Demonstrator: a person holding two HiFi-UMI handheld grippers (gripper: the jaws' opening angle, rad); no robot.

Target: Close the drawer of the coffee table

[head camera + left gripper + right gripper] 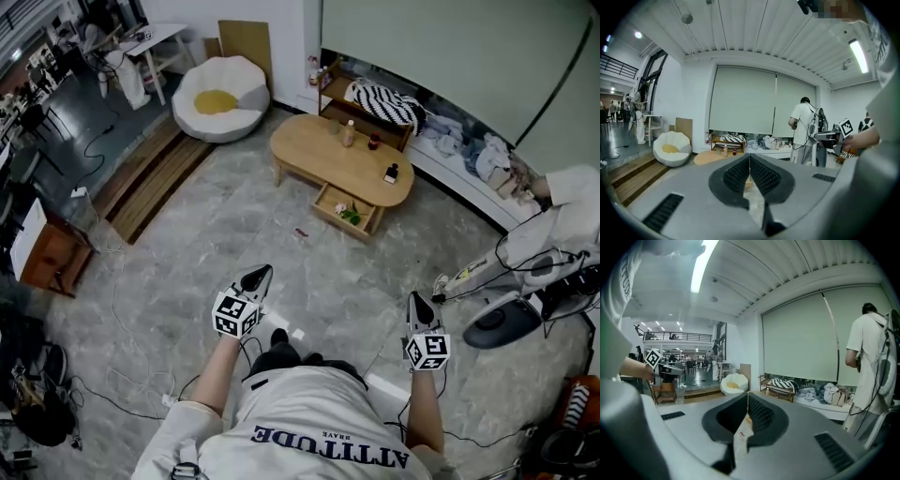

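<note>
Drawer [345, 214] of coffee table [309, 155] lies open well ahead, between left gripper [257, 278] and right gripper [415, 304], both closed on nothing; its front faces them, neither clearly nearer.

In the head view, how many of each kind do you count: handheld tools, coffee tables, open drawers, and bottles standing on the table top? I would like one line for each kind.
tools: 2 (left tool, right tool)
coffee table: 1
open drawer: 1
bottles on the table top: 3 (pale bottle, small dark bottle, black bottle)
total: 7
</note>
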